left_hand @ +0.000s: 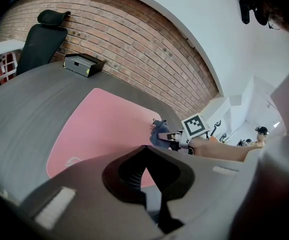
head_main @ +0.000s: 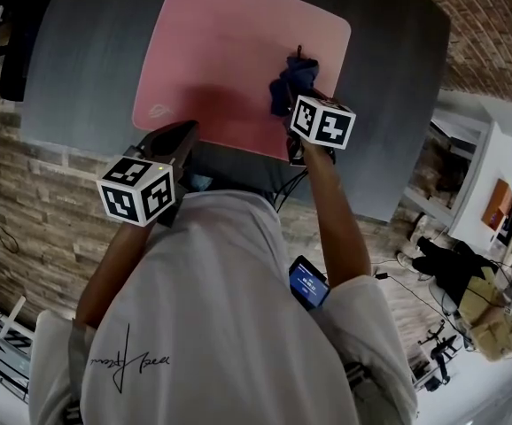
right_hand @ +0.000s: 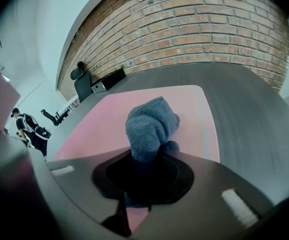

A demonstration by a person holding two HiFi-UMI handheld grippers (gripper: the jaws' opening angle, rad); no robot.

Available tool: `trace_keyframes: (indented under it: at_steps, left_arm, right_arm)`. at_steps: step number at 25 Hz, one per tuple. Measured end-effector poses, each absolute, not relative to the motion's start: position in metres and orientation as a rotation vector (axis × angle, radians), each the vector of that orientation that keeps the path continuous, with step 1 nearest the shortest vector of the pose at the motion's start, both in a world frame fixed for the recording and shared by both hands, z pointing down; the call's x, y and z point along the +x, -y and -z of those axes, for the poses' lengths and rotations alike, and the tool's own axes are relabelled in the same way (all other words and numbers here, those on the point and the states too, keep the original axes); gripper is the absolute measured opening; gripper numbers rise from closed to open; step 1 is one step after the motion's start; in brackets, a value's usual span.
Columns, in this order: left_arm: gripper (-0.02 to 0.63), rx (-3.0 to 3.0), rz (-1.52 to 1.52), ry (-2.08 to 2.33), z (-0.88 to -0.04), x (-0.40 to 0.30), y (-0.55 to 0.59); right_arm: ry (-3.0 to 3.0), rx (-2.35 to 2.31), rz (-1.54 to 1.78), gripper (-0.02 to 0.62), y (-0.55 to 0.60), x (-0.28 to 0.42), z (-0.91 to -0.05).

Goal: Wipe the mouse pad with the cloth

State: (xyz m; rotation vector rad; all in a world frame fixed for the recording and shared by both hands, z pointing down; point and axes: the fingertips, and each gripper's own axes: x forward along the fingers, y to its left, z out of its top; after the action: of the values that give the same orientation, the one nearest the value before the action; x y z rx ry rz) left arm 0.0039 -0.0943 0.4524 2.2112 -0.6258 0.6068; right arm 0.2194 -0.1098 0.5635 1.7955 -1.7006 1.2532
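Cloth [right_hand: 150, 126] sits clamped in right claw [right_hand: 145, 156] on mouse pad [right_hand: 99, 119]; left claw [left_hand: 144, 151] closed, empty.

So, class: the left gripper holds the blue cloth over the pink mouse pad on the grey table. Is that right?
No. The right gripper holds the blue cloth over the pink mouse pad on the grey table; the right gripper view shows its jaws closed on it. The left gripper is shut on nothing.
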Motion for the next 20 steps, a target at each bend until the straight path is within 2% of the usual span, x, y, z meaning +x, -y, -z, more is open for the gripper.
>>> trace_keyframes:
  at_steps: [20]
  left_arm:
    - [0.012,2.268,-0.569,0.579,-0.431,0.019,0.090]
  right_arm:
    - [1.597,1.909,-1.228,0.067,0.071,0.249,-0.556]
